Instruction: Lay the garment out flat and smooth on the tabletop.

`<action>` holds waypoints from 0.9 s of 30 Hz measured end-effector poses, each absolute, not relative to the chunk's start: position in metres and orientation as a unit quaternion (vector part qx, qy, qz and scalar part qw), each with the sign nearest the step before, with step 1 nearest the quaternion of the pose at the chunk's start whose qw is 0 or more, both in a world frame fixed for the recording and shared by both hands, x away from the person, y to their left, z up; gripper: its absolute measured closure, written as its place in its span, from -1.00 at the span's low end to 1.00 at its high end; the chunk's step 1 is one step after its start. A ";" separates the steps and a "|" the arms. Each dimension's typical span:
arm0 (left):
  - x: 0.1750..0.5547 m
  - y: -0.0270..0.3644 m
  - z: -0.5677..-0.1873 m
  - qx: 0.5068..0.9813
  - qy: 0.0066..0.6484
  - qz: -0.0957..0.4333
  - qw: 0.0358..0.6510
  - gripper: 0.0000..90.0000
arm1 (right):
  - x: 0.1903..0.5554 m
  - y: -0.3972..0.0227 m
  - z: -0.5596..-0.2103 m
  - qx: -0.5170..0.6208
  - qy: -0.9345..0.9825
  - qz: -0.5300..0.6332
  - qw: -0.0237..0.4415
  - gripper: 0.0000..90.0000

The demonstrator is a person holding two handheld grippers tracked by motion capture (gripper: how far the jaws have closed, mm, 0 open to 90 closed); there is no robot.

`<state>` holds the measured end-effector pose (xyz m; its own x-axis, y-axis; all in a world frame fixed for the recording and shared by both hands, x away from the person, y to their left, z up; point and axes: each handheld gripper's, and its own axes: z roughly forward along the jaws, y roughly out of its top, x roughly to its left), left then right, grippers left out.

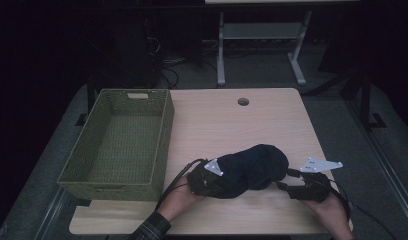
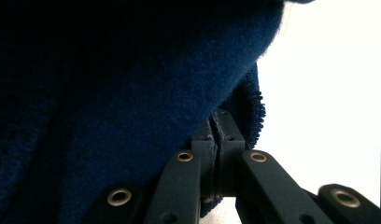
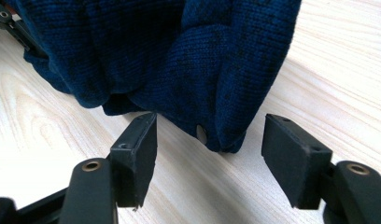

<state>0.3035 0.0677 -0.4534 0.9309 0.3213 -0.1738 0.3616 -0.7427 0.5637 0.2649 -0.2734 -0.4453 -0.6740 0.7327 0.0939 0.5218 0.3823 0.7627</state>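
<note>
A dark blue knitted garment lies bunched on the wooden table, near its front edge. My left gripper sits at the garment's left end, partly under the cloth. In the left gripper view its jaws are pressed together, pinching the blue fabric that drapes over them. My right gripper is at the garment's right end. It is open, its pads standing apart on either side of a hanging fold that carries a small metal snap, without touching it.
A green woven basket stands on the table's left side, with nothing showing inside it. A round cable hole is near the table's far edge. Desk legs and cables stand on the dark floor beyond.
</note>
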 end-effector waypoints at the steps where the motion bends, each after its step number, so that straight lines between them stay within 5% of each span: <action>1: 0.304 0.068 -0.453 0.933 0.184 -0.033 0.309 0.96 | 0.265 -0.273 -0.445 0.383 0.821 0.403 0.131 -0.20; 10: 0.304 0.068 -0.454 0.931 0.186 -0.036 0.311 0.96 | 0.278 -0.270 -0.457 0.381 0.831 0.388 0.114 -0.13; 21: 0.305 0.068 -0.454 0.932 0.186 -0.037 0.309 0.97 | 0.282 -0.263 -0.459 0.356 0.844 0.381 0.124 0.65; 27: 0.304 0.068 -0.453 0.933 0.185 -0.034 0.308 0.97 | 0.280 -0.263 -0.453 0.347 0.844 0.389 0.124 0.75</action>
<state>0.3038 0.0676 -0.4534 0.9293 0.3240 -0.1771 0.3658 -0.7421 0.5617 0.2802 -0.2626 -0.4532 -0.7281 0.6827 0.0614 0.4900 0.4558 0.7430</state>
